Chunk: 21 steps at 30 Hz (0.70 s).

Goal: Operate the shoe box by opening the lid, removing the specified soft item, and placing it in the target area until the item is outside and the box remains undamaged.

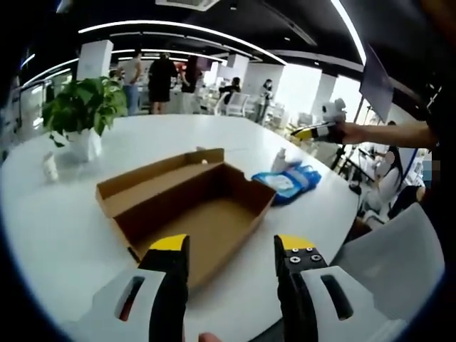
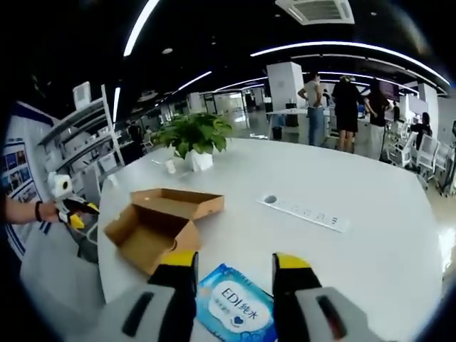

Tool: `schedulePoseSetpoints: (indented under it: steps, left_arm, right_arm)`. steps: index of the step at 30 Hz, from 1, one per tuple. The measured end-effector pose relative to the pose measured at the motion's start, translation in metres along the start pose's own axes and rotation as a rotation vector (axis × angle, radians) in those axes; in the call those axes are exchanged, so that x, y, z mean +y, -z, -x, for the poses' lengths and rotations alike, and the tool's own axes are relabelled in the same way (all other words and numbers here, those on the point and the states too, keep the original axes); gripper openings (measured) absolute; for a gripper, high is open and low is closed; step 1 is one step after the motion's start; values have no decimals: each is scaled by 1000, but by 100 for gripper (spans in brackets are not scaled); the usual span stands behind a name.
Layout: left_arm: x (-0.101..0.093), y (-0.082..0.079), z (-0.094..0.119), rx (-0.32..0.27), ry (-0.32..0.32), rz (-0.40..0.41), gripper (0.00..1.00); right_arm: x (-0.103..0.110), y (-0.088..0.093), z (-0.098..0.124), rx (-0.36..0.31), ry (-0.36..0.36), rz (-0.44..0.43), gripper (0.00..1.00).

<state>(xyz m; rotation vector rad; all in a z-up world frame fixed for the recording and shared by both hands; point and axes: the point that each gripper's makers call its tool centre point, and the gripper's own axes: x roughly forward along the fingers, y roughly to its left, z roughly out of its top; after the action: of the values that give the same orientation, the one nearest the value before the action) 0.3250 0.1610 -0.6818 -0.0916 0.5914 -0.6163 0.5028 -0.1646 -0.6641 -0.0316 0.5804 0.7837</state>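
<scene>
Lengthwise, open shoe box (image 1: 192,210) toward plant (image 1: 82,107)

White round table (image 1: 64,235), items lying on its top.

The table (image 2: 385,235) is carrying an open cardboard shoe box (image 1: 189,210), sitting with its lid folded back flat and its inside showing bare brown card; in the right gripper view the box (image 2: 153,224) is resting near the table's edge. A blue pack of wet wipes (image 1: 288,182) is lying flat just beside the box, apart from it; the pack (image 2: 235,303) is showing white lettering. A potted green plant (image 1: 82,114) in a white pot is standing farther back (image 2: 194,142). A flat white socket strip (image 2: 303,211) is sitting flush in the tabletop, well apart from the box.
</scene>
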Motion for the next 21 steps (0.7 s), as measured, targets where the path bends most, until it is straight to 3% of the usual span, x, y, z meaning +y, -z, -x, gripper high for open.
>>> schedulePoseSetpoints:
  steps: [10, 14, 21]
  left_arm:
    - [0, -4, 5, -34, -10, 9, 49]
    - [1, -13, 6, -81, -27, 46, 50]
    - [1, -23, 9, -99, -29, 41, 53]
  right_arm:
    - [33, 3, -1, -32, -20, -29, 40]
    - [54, 4, -3, -41, -35, -13, 41]
    - [85, 6, -9, -66, -70, -39, 43]
